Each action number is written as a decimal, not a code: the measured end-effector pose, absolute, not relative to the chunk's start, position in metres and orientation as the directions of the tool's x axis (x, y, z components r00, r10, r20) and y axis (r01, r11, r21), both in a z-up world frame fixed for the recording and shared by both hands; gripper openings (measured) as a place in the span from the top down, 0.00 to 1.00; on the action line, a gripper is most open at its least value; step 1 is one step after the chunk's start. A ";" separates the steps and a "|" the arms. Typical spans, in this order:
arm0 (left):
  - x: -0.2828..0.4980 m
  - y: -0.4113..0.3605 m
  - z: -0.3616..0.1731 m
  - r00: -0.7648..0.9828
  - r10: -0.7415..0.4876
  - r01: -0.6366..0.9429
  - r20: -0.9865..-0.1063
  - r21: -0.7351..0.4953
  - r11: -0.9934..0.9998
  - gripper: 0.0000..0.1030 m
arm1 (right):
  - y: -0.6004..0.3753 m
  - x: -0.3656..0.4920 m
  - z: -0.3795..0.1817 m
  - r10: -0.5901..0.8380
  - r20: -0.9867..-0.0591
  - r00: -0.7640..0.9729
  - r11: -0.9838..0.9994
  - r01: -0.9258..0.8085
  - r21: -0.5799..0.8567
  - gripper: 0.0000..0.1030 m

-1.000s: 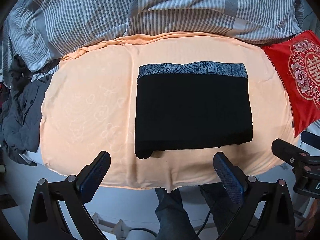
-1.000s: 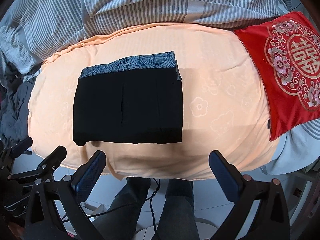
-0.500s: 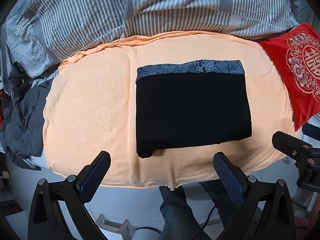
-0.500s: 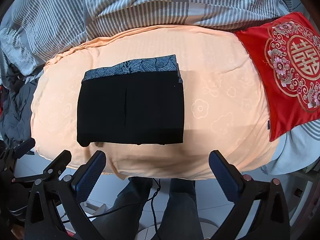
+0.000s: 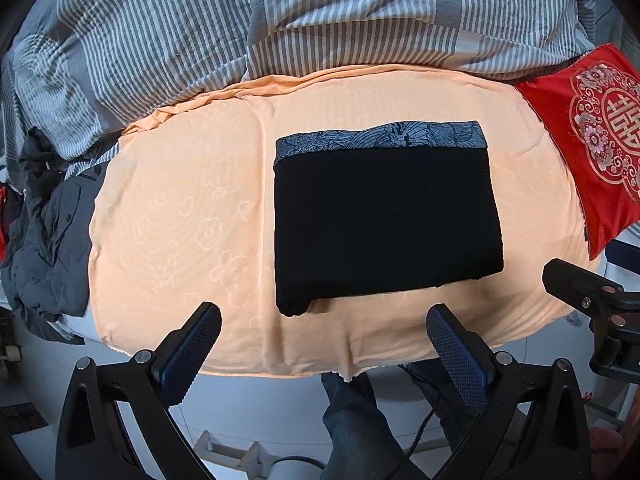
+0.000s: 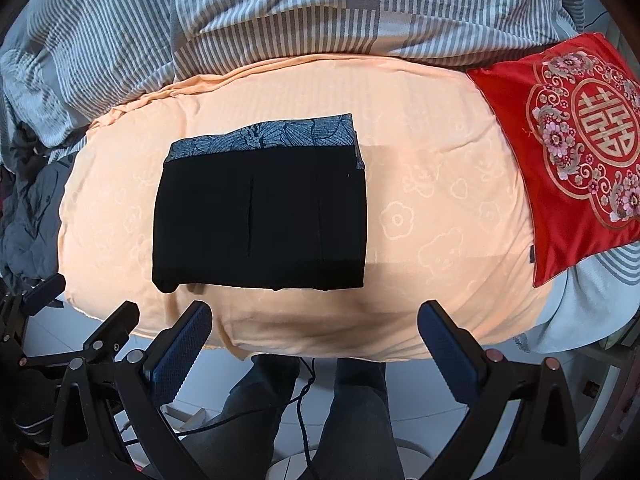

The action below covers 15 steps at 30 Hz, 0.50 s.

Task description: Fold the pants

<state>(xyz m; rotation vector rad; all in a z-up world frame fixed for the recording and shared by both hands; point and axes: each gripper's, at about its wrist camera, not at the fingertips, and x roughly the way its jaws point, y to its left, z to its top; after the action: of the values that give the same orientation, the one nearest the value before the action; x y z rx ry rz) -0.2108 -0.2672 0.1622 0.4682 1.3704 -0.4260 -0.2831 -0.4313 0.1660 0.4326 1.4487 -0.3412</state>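
We hold both grippers back off the bed, above the floor on our side of the mattress edge, and neither touches cloth. The left gripper (image 5: 323, 326) has its fingers spread wide with nothing between them, and the right gripper (image 6: 314, 322) is spread just as wide and equally empty; in the left wrist view its black frame shows at about 4 o'clock.

The pants (image 5: 386, 220) lie as a compact black rectangle on the peach sheet (image 5: 180, 208), at about 12 o'clock from the left gripper and 11 o'clock from the right. The patterned grey waistband (image 6: 264, 138) runs along the far edge, so the folded layers stack under it, we judge. At the bundle's 7 o'clock corner a small lump of fabric pokes out past the near edge.

A red cushion (image 6: 576, 148) sits at 2 o'clock, well apart from the pants, and the striped duvet (image 5: 320, 20) is bunched beyond the sheet, leaving a flat working patch. We judge the folding finished or nearly so, with only that corner left to tuck
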 end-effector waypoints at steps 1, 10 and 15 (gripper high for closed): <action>-0.211 -0.267 0.162 0.152 -0.018 0.547 -0.988 0.069 0.835 0.00 | -0.431 -0.283 0.166 0.034 -0.995 0.097 0.877 0.475 0.077 0.00; -0.215 -0.267 0.167 0.164 -0.042 0.558 -0.986 0.058 0.828 0.00 | -0.426 -0.282 0.169 0.030 -0.995 0.099 0.884 0.461 0.073 0.00; -0.215 -0.266 0.166 0.155 -0.040 0.551 -0.987 0.053 0.833 0.00 | -0.423 -0.282 0.170 0.025 -0.994 0.102 0.890 0.452 0.068 0.00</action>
<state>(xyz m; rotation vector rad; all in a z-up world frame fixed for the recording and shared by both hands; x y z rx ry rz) -0.2146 -0.2656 0.1656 0.4546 1.3592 -0.4448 -0.2822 -0.4227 0.1703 0.4030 1.4446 -0.3281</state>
